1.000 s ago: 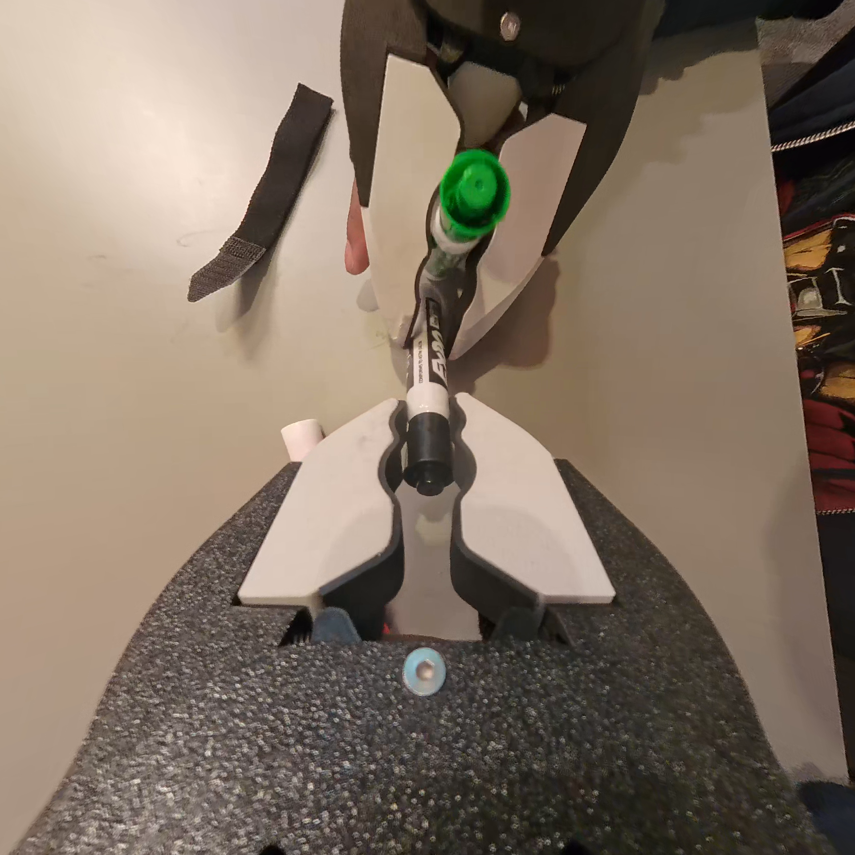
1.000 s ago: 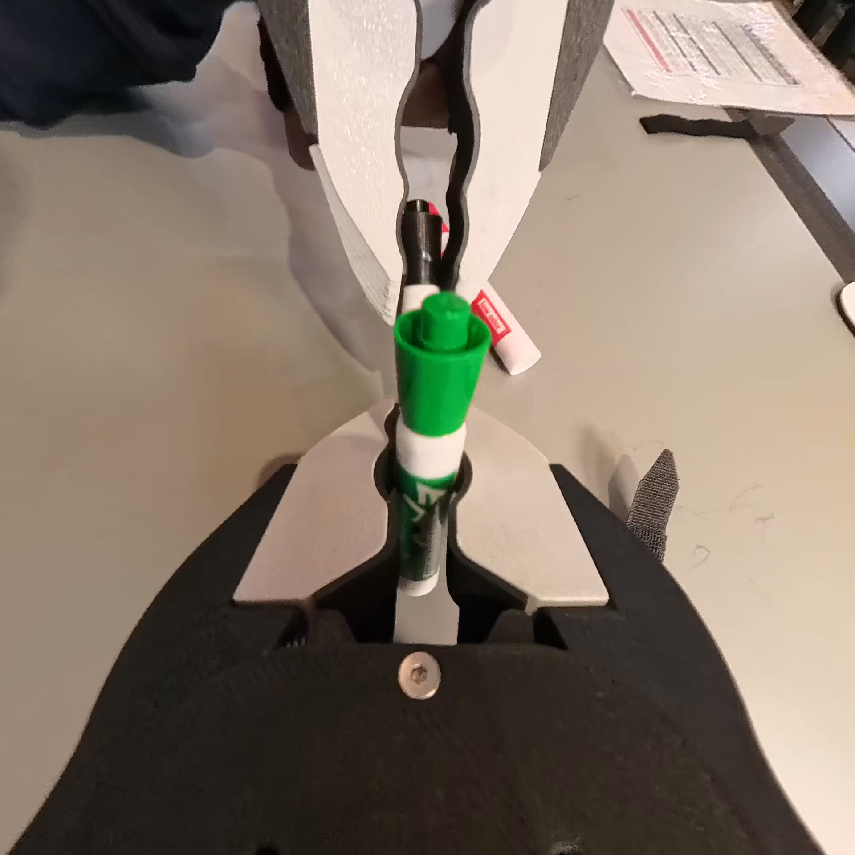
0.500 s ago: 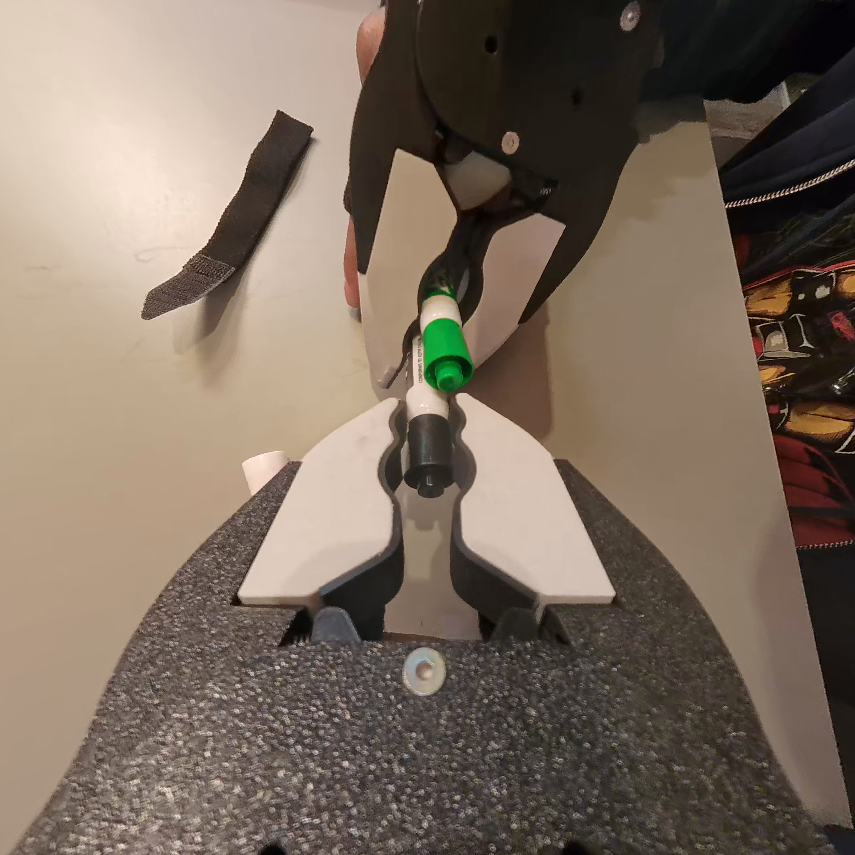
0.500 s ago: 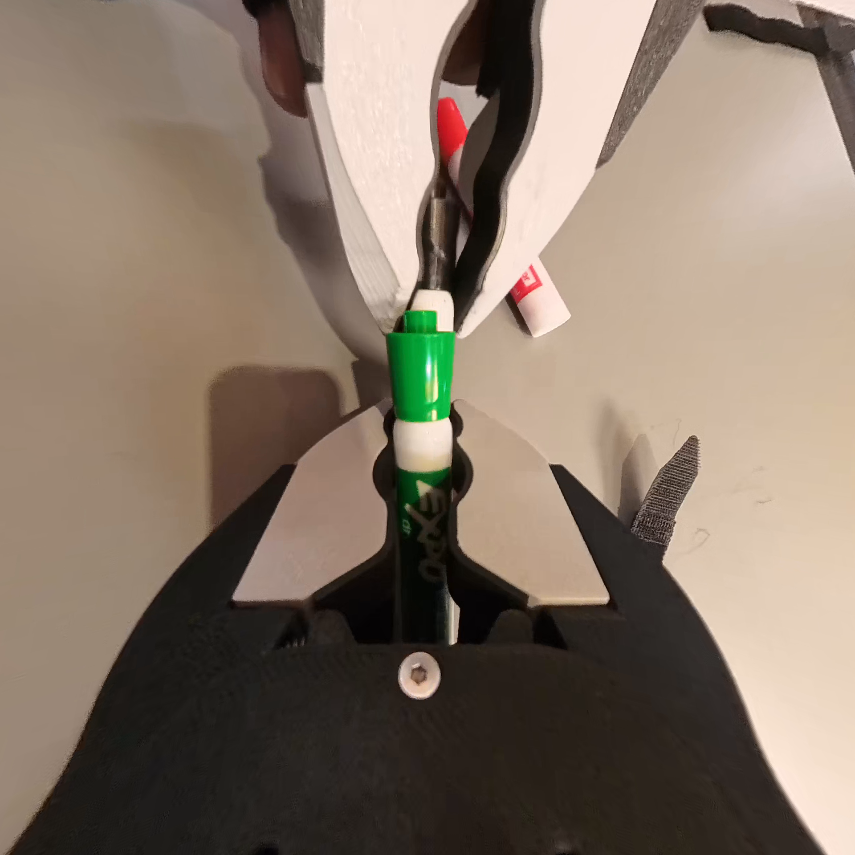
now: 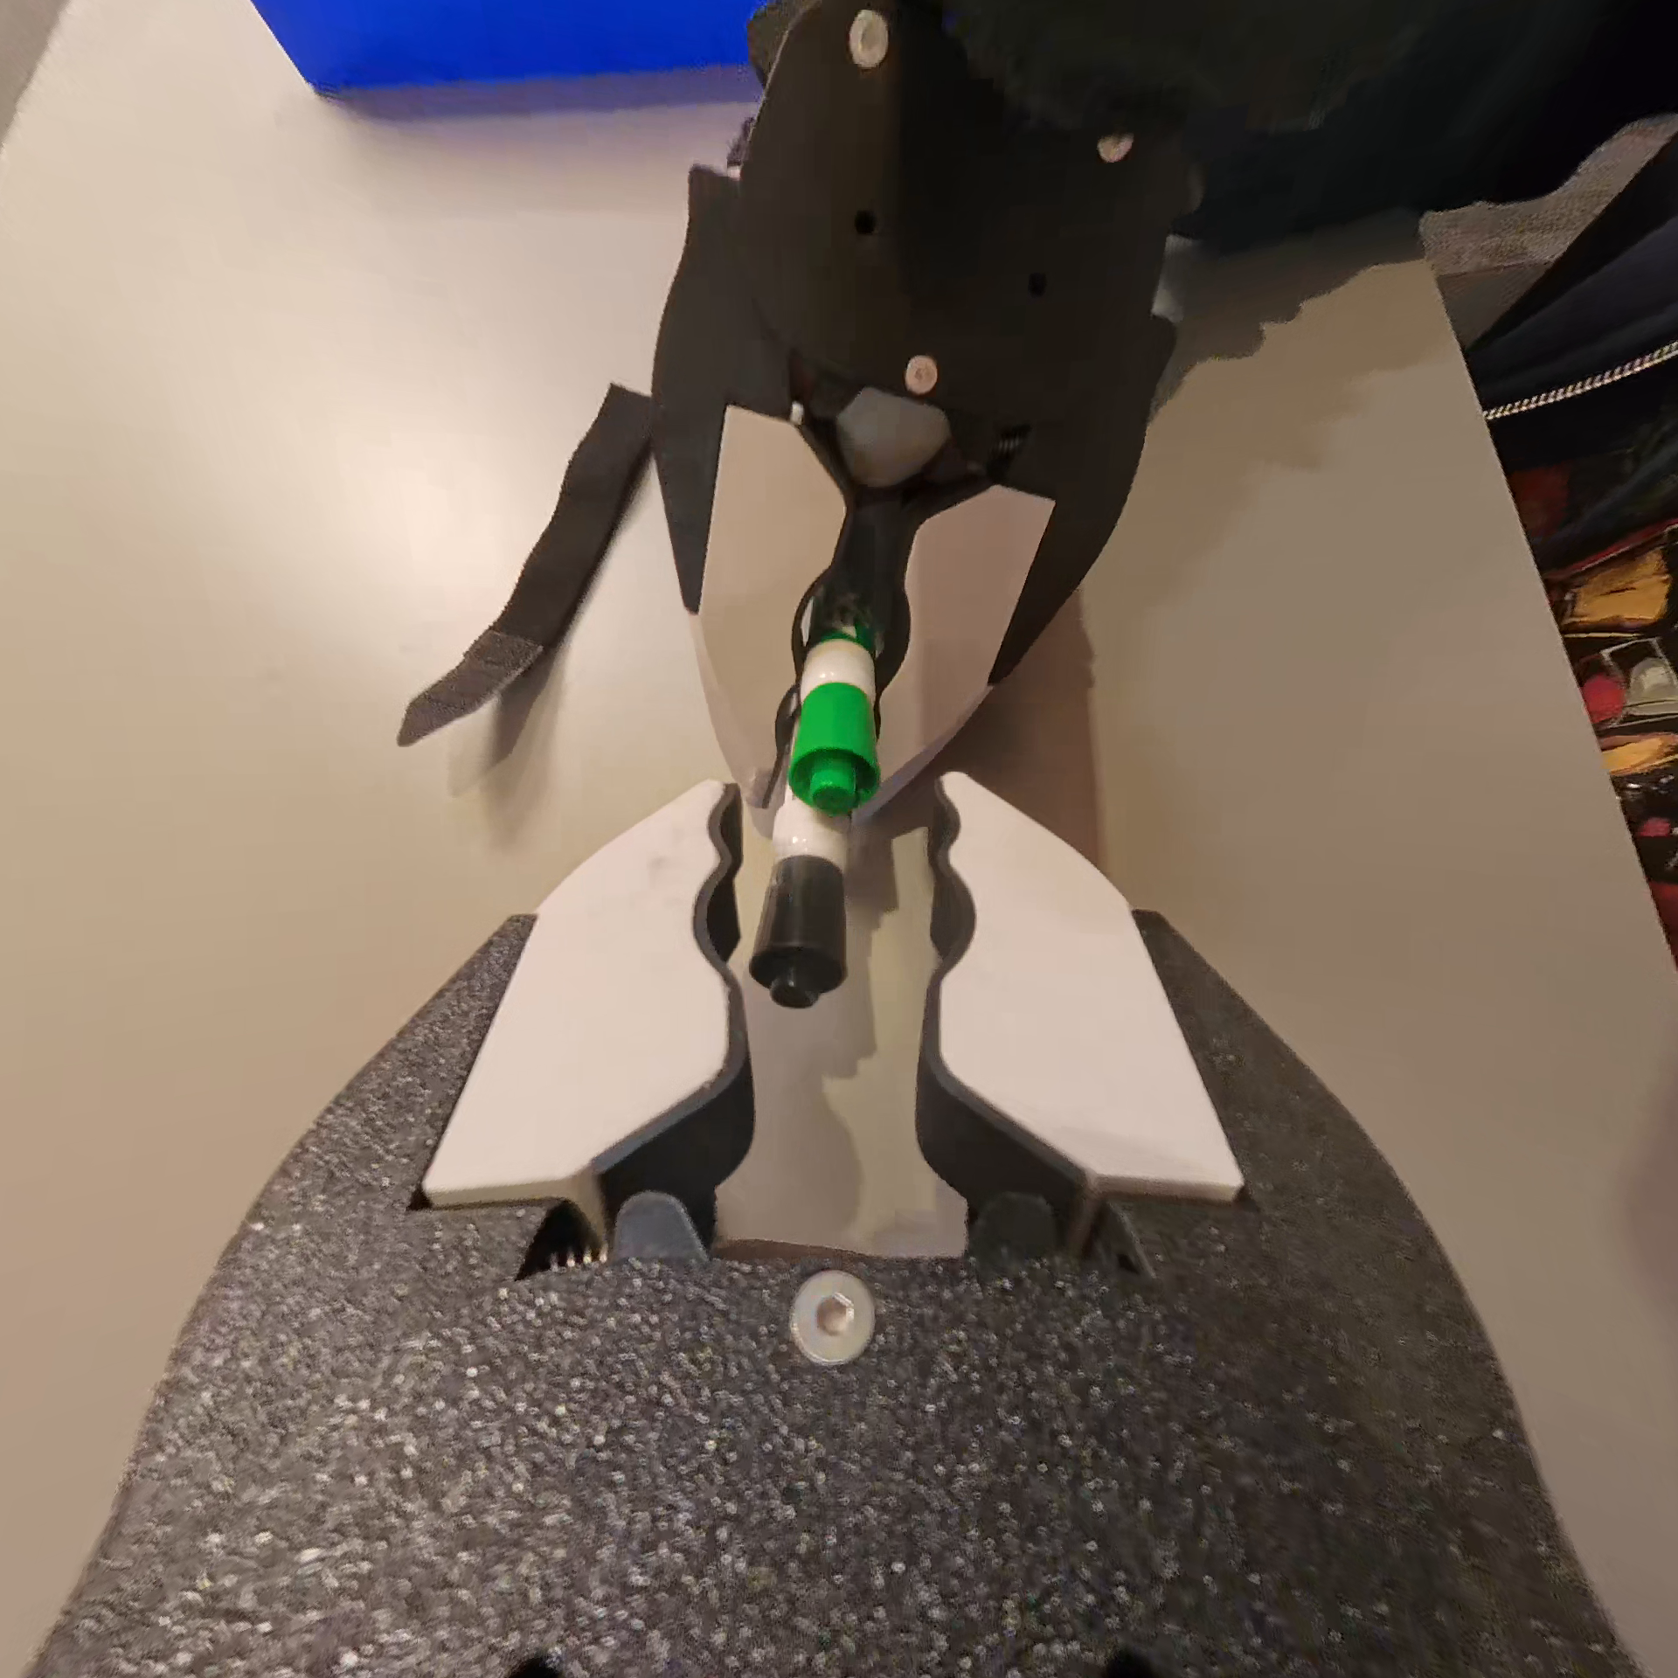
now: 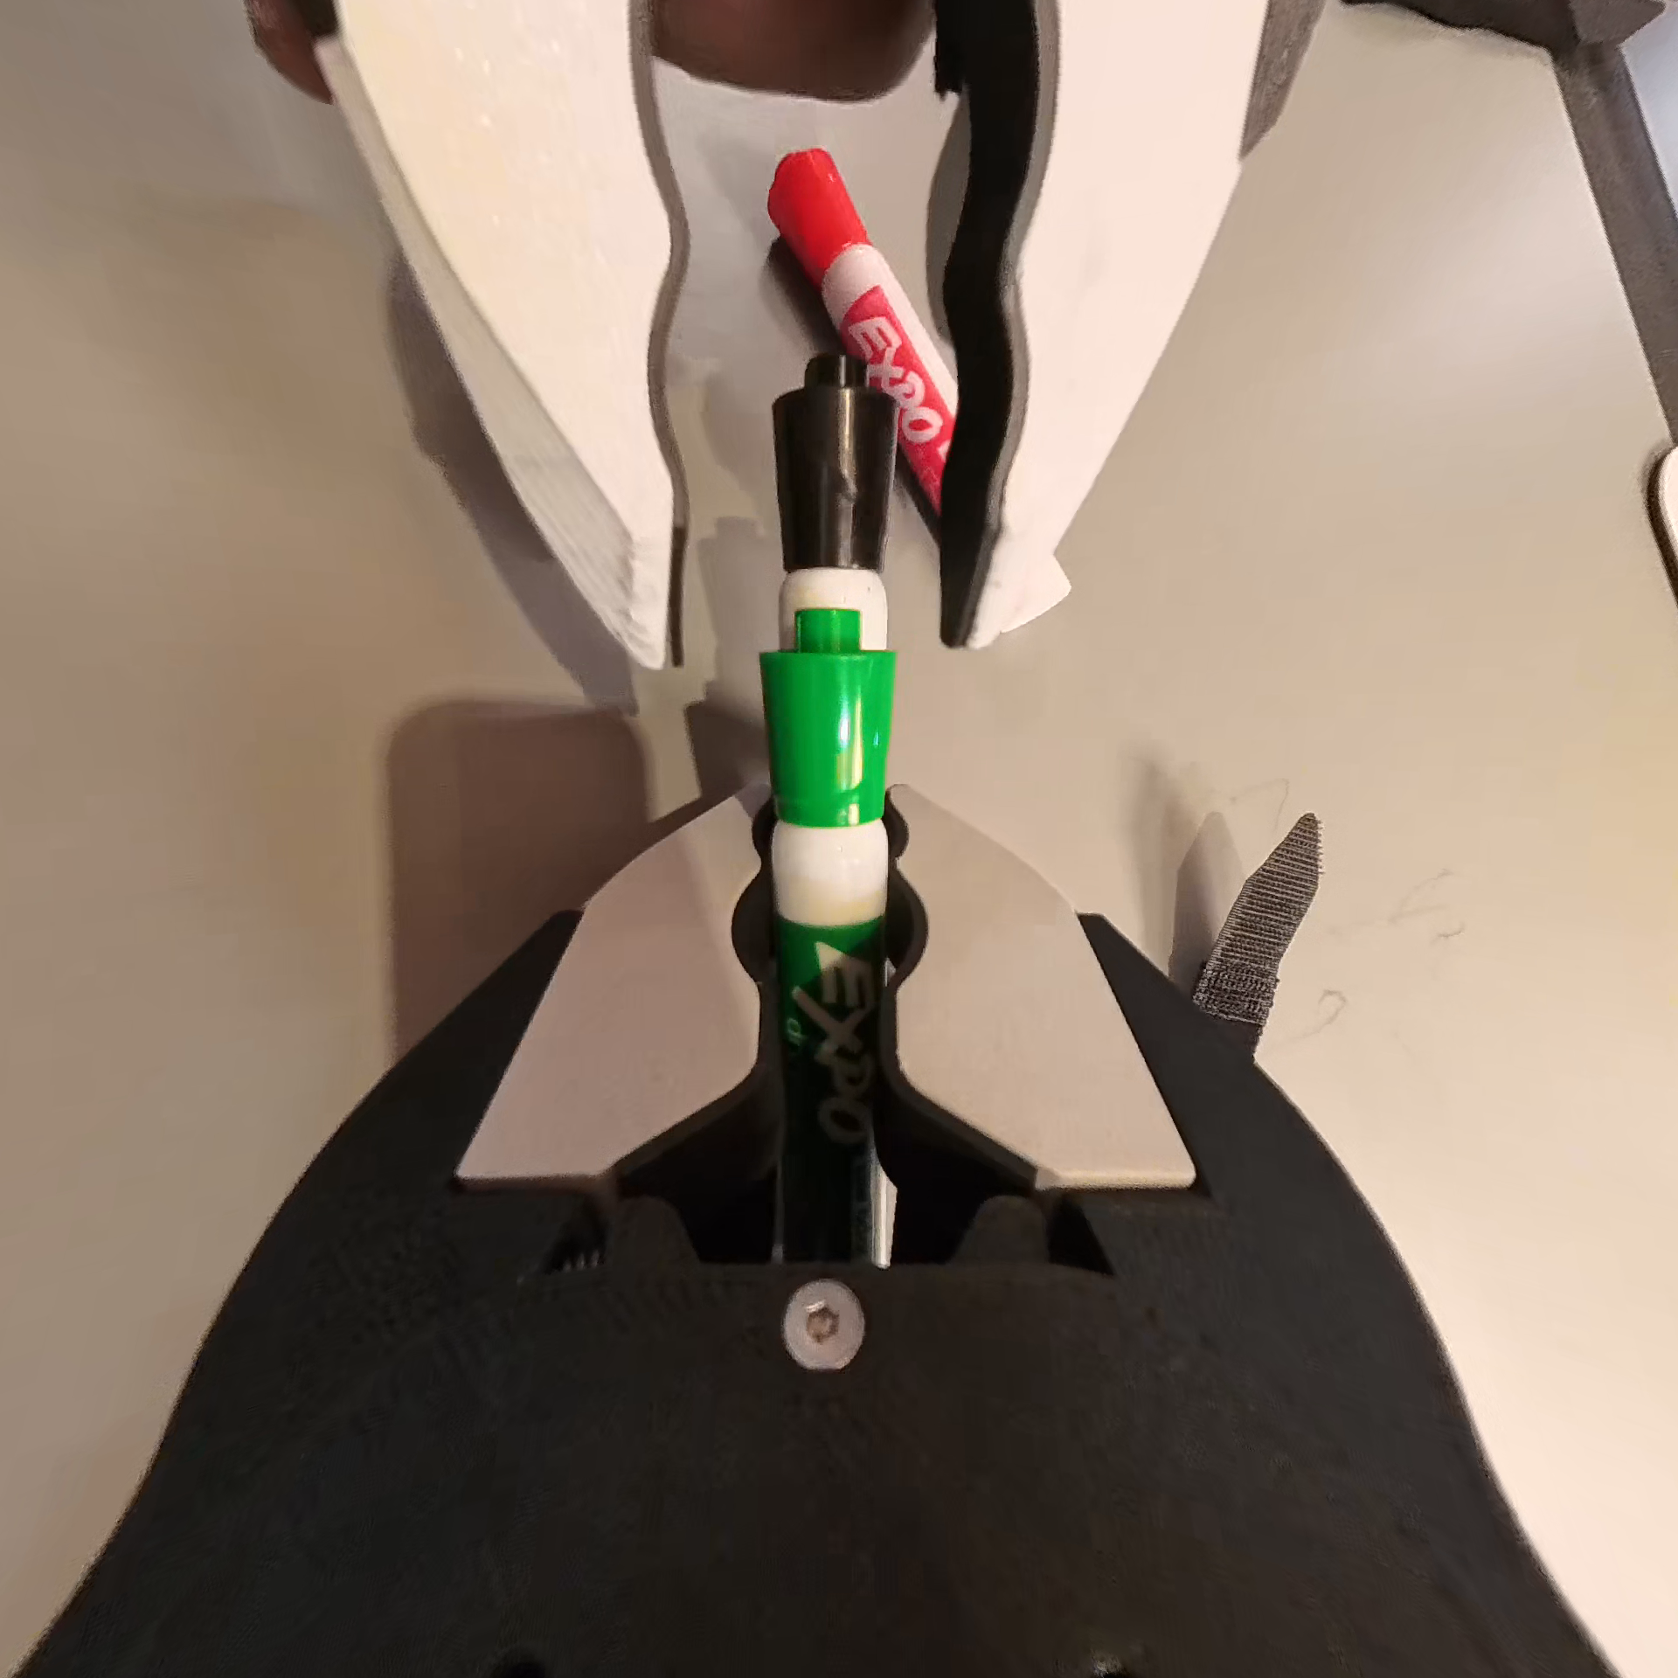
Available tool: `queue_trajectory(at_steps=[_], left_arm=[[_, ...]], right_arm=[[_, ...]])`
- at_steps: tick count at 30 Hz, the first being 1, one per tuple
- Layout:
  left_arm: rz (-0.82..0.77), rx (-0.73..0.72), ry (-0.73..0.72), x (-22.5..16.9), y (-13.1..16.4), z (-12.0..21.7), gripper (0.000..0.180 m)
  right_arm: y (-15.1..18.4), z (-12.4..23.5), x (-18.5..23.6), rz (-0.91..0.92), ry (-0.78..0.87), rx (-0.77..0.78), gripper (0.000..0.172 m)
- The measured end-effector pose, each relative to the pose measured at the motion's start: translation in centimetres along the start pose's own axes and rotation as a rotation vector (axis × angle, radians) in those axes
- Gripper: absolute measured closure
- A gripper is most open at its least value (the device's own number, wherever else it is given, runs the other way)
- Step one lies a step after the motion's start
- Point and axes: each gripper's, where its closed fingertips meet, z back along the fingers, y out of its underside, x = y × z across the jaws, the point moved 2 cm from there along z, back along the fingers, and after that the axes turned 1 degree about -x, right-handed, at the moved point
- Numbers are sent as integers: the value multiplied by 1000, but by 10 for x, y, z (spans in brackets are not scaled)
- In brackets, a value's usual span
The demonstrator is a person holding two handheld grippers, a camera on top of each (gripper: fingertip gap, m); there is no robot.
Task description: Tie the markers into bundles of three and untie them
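In the left wrist view my left gripper (image 5: 835, 788) is open, and its pads stand clear on both sides of the black-capped marker (image 5: 801, 935). My right gripper (image 6: 828, 799) is shut on the green marker (image 6: 824, 726), which points forward at the left gripper (image 6: 808, 640). The black-capped marker (image 6: 831, 472) runs just under the green one and back into the same jaws. From the left wrist view, the right gripper (image 5: 822, 726) faces me with the green cap (image 5: 831, 754) on top. A red marker (image 6: 840, 272) lies on the table under the left fingers.
A black hook-and-loop strap (image 5: 545, 581) lies on the beige table (image 5: 227, 863), left of the right gripper. It also shows at the right in the right wrist view (image 6: 1262, 917). A blue box (image 5: 508, 36) stands at the far edge. A person's dark clothing (image 5: 1616, 545) borders the table's right side. Some 5 cm of space lies between my two pairs of fingers.
My left gripper was shut on the black cap and has now opened and let it go. The right gripper, still shut on the green marker, has tilted down and now carries both markers.
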Motion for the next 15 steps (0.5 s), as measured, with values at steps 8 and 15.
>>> queue_trajectory(at_steps=[8,15], left_arm=[[-59,33,-32,-2,0,-17,160],[-52,26,-19,-2,-3,-14,160]], right_arm=[[1,-1,2,39,10,28,152],[-3,2,2,45,9,6,151]])
